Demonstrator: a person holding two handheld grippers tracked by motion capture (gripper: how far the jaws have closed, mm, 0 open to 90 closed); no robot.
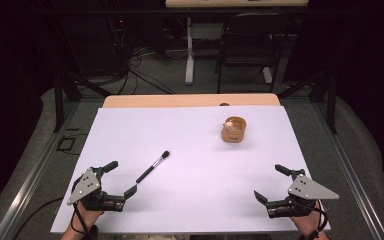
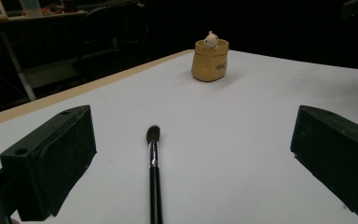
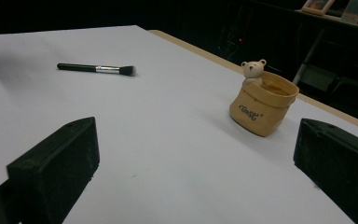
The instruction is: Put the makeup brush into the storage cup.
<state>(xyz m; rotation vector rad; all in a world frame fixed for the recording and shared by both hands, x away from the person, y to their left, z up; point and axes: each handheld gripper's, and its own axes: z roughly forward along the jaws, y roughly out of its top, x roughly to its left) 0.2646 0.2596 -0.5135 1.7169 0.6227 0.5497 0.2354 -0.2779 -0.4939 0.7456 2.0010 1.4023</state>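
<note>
Brush [image 1: 152, 168] | black handle, silver ferrule, dark tip | flat | left tool [image 1: 116, 178] & right tool [image 1: 272, 183] released

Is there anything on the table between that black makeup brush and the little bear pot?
No. In the high view, only bare white table lies between the brush and the bear pot; the right gripper view agrees.

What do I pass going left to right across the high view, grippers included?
Left gripper, jaws open, then the black brush lying on the white sheet, then the tan bear pot farther back, then the right gripper, jaws open.
</note>
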